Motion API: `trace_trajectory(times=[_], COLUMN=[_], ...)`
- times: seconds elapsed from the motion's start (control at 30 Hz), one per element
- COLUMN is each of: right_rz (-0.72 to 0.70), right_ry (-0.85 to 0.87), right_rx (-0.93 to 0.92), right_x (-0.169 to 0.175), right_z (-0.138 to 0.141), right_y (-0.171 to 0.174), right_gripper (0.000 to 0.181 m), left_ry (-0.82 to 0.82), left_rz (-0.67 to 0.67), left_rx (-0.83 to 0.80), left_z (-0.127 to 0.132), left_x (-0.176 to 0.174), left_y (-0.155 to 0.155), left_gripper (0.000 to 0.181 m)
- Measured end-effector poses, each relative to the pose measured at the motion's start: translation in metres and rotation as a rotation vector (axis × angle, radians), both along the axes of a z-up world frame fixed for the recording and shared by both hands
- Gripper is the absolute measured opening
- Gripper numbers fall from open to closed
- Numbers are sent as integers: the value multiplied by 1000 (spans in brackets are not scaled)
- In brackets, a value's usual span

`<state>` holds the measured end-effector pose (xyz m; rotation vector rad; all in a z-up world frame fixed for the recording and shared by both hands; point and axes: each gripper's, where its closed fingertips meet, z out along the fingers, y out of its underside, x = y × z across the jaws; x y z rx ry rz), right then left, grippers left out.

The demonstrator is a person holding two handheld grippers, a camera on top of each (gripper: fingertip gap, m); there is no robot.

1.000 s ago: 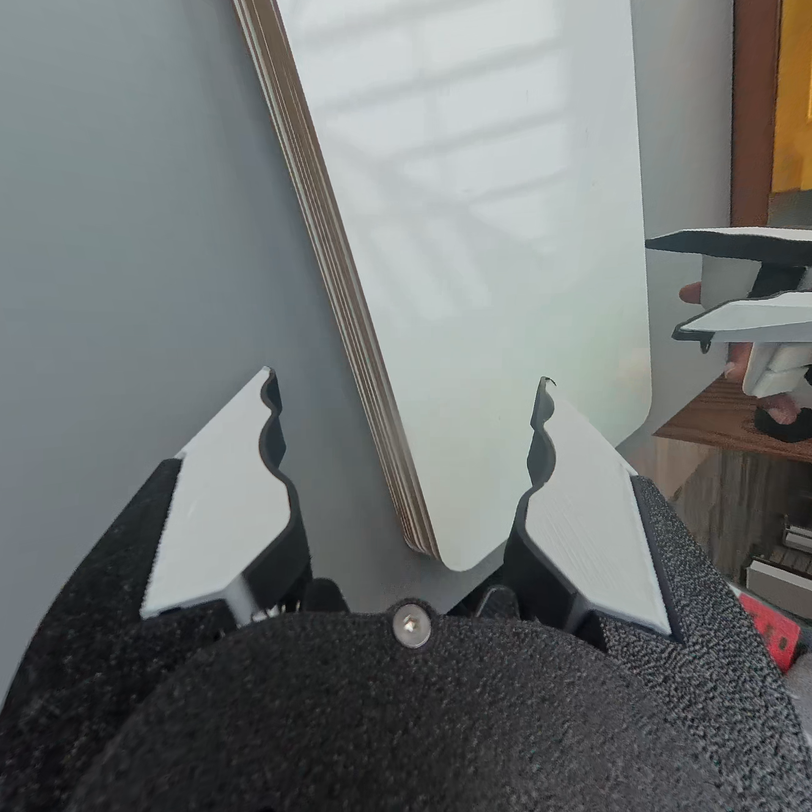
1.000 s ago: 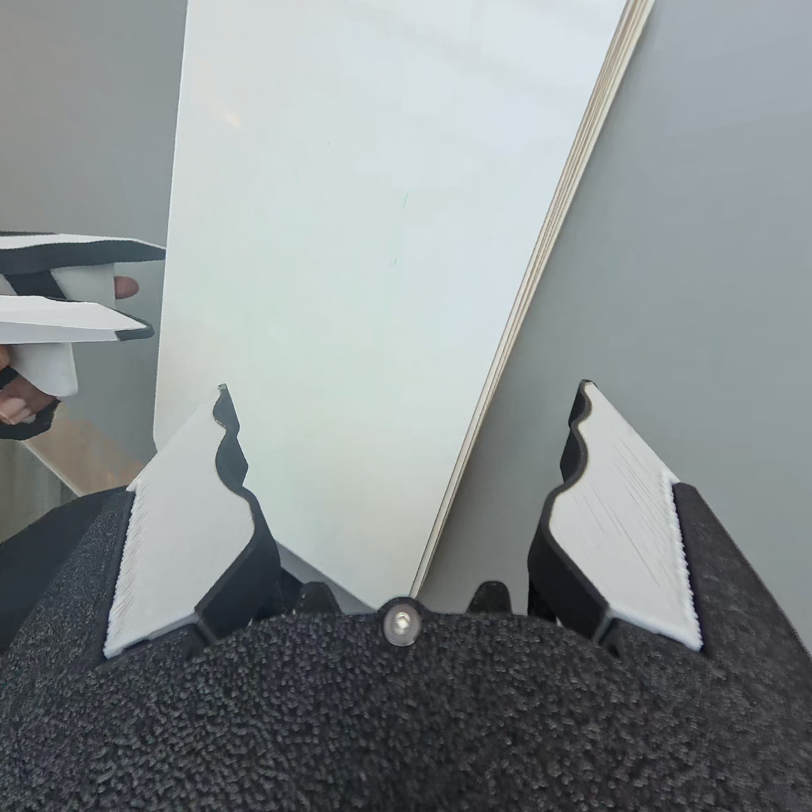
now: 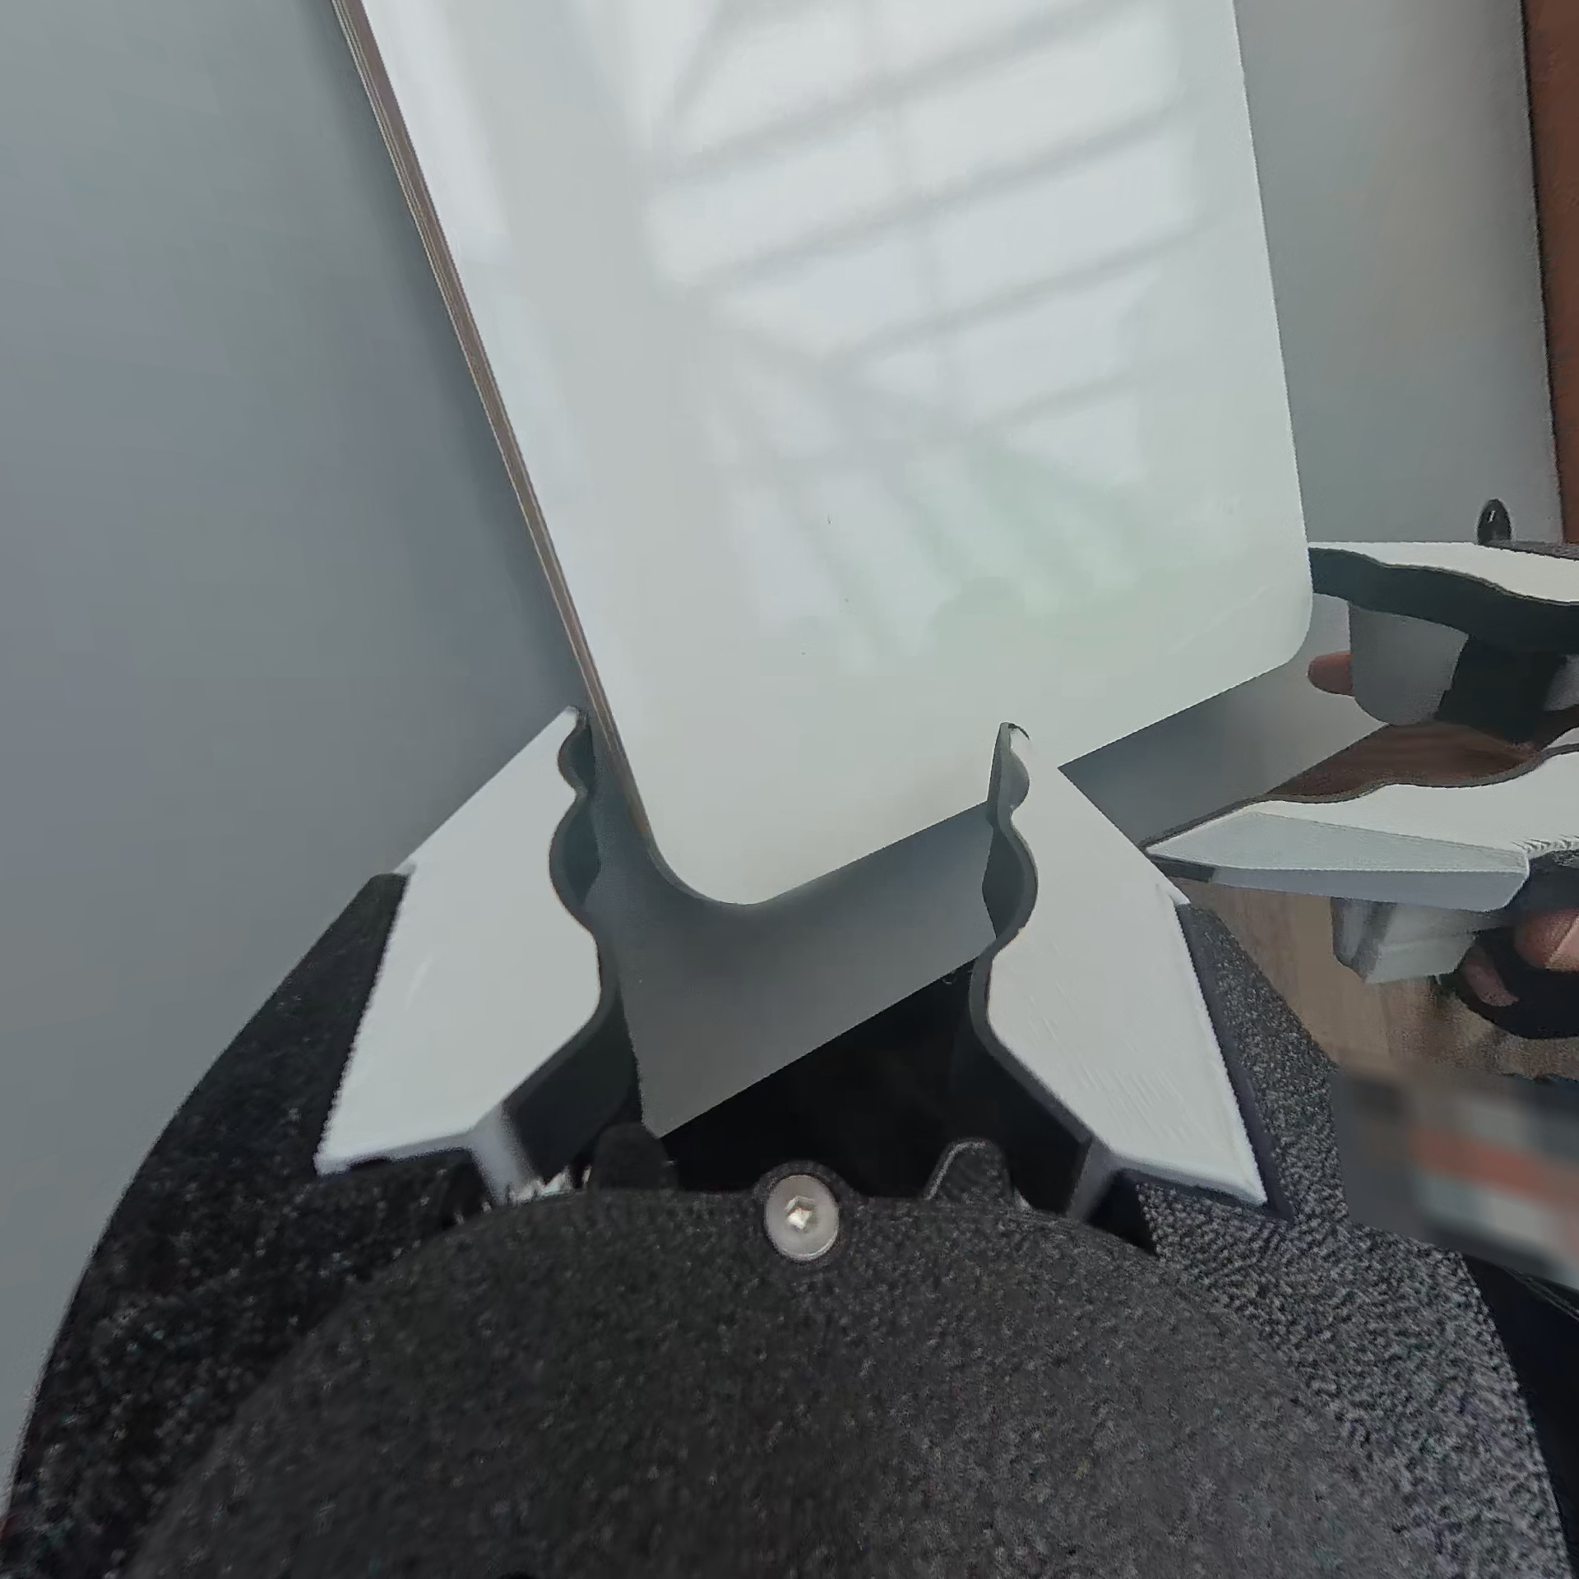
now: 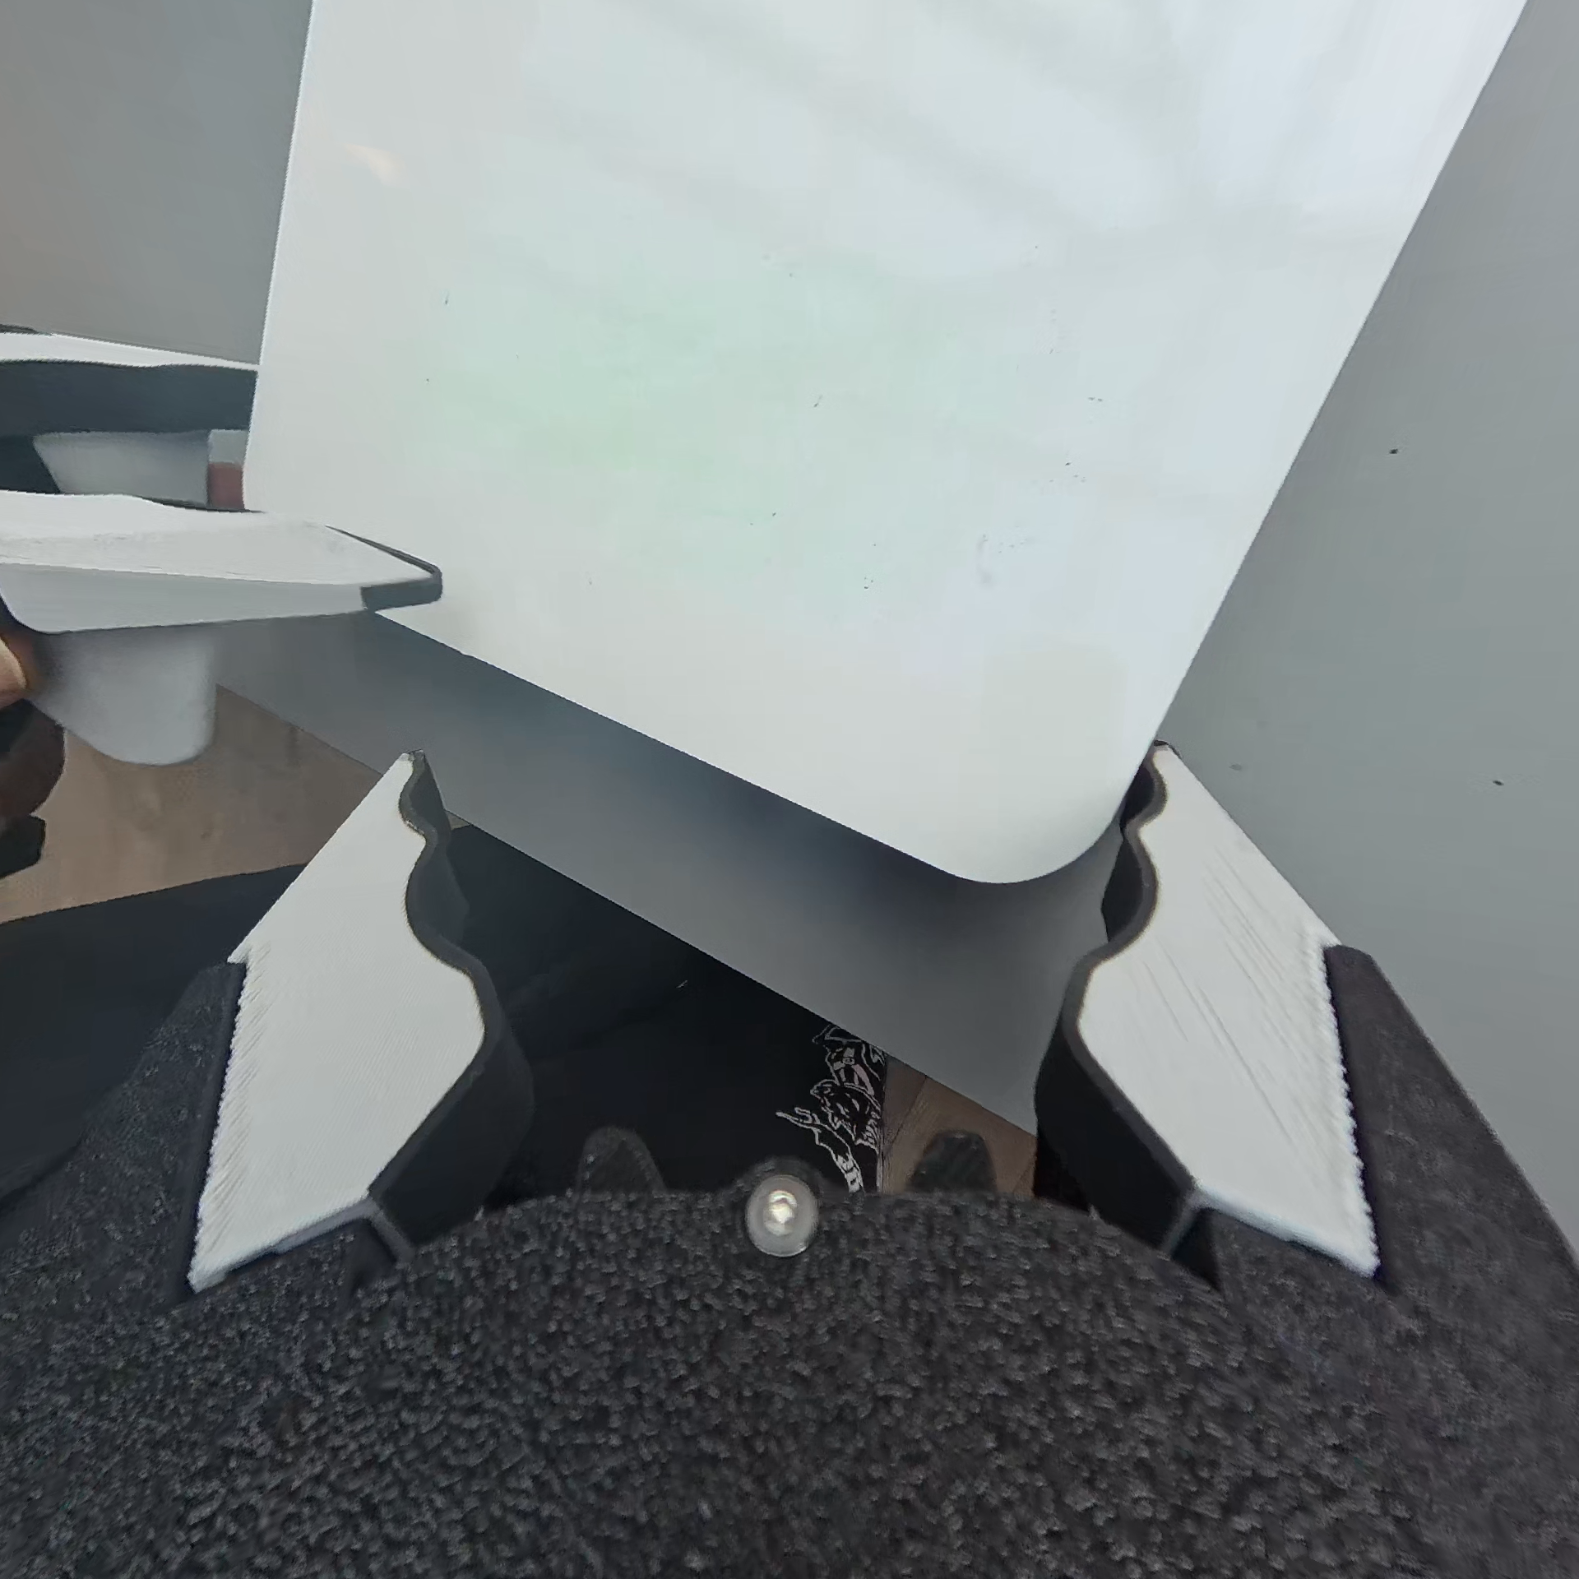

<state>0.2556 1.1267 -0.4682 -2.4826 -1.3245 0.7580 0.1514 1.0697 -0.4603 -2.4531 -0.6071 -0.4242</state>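
A white board (image 3: pixel 854 427) with rounded corners and a layered brown edge lies on a grey table (image 3: pixel 214 513). My left gripper (image 3: pixel 796 724) is open and straddles the board's near left corner; its left finger is against the board's left edge. My right gripper (image 4: pixel 790 756) is open and straddles the near right corner of the board (image 4: pixel 854 427); its right finger is next to the board's right edge. Each gripper also shows in the other's view, open: the right one (image 3: pixel 1235 702), and the left one (image 4: pixel 342 487) with its upper finger partly hidden by the board.
The grey table's near edge (image 3: pixel 854 1051) runs just below the board's corners. Beyond it are a wooden surface (image 4: pixel 171 812) and black cloth with a white print (image 4: pixel 846 1102). A dark brown frame (image 3: pixel 1555 256) stands at the far right.
Both grippers have drawn back: the board's corners now sit nearer the fingertips and the table's near edge has come into view. The two grippers are closer together. Both stay open.
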Motion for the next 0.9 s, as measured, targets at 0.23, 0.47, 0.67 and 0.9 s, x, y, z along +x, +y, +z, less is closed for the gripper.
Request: trace_trajectory(times=[0.23, 0.47, 0.67, 0.9], right_rz=[41, 138, 209, 267], right_ry=[73, 222, 306, 412], right_rx=[199, 445, 536, 557], right_x=[17, -49, -142, -276], right_z=[55, 139, 157, 162], right_y=[24, 1, -77, -230], right_gripper=[140, 70, 27, 0], left_ry=[155, 324, 427, 525], left_rz=[117, 407, 593, 680], left_rx=[294, 411, 438, 454], left_z=[93, 158, 179, 196], left_x=[-58, -157, -235, -325], left_y=[-26, -129, -271, -475], left_gripper=[88, 46, 11, 0])
